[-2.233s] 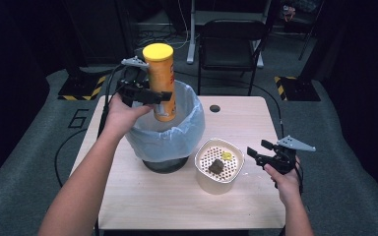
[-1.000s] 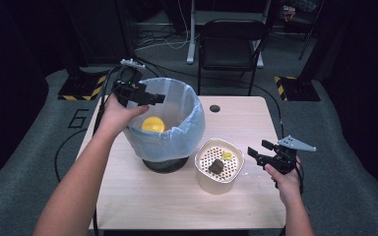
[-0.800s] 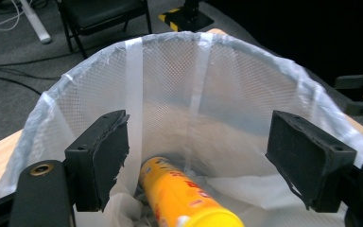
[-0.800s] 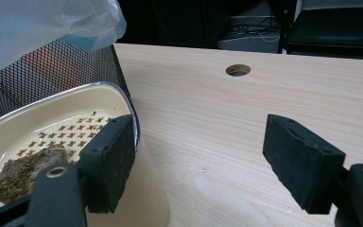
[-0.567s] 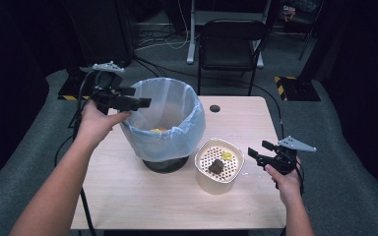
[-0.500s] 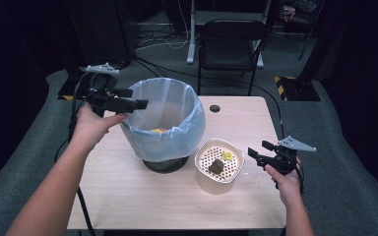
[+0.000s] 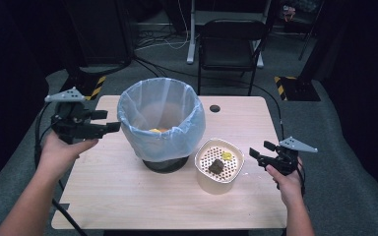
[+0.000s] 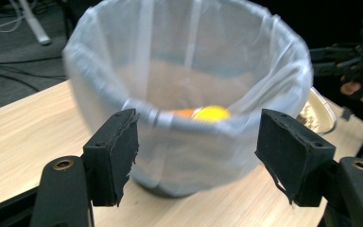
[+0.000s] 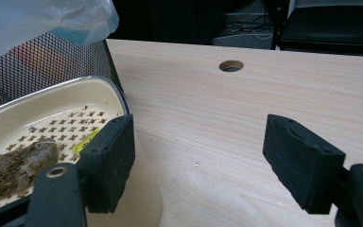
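A mesh bin with a pale plastic liner point(image 7: 160, 128) stands mid-table. An orange can with a yellow lid point(image 7: 156, 130) lies in its bottom, also seen through the liner in the left gripper view point(image 8: 210, 113). My left gripper point(image 7: 109, 123) hovers left of the bin and points at it. Its jaws have just been closing a little but stand apart and empty point(image 8: 196, 161). My right gripper point(image 7: 258, 151) rests open and empty point(image 9: 198, 161) right of a cream strainer bowl point(image 7: 209, 182). The bowl holds a tea bag point(image 9: 21, 165) and a yellow scrap point(image 9: 87, 142).
The wooden table point(image 7: 128, 196) has a round cable hole point(image 7: 214, 108) behind the bin. A black chair point(image 7: 231, 39) stands beyond the far edge. The other hand's gripper point(image 8: 345, 61) appears far right in the left gripper view.
The left gripper let go of the can over the bin, and the can dropped inside. It then drew back leftward to the table's left edge. The right hand kept still.
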A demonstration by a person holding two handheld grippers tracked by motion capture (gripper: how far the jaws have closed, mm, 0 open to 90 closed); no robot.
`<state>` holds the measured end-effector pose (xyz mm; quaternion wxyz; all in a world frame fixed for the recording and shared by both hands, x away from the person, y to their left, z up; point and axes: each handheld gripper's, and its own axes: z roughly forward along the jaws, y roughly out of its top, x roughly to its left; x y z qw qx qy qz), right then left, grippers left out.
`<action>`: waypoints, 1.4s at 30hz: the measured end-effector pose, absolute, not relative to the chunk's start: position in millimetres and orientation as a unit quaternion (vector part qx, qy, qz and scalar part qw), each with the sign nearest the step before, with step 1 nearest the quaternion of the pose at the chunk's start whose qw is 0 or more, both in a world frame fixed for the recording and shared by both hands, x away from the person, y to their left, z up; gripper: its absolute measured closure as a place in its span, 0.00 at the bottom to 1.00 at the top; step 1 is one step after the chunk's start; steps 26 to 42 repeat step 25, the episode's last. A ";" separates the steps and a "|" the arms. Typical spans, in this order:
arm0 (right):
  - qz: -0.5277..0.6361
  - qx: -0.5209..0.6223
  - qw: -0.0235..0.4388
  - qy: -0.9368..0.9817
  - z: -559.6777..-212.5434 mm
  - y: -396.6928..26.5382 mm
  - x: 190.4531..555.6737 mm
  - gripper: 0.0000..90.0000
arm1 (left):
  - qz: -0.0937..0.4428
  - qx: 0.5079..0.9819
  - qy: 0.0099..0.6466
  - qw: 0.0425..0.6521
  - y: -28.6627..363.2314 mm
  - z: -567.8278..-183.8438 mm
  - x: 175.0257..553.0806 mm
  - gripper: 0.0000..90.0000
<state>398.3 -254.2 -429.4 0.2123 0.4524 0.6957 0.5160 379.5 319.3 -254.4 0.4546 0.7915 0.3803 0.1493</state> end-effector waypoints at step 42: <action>0.481 0.470 0.221 0.707 -444.2 -260.9 401.6 0.26 | 0.146 0.775 0.423 0.446 365.2 -389.1 366.2 0.27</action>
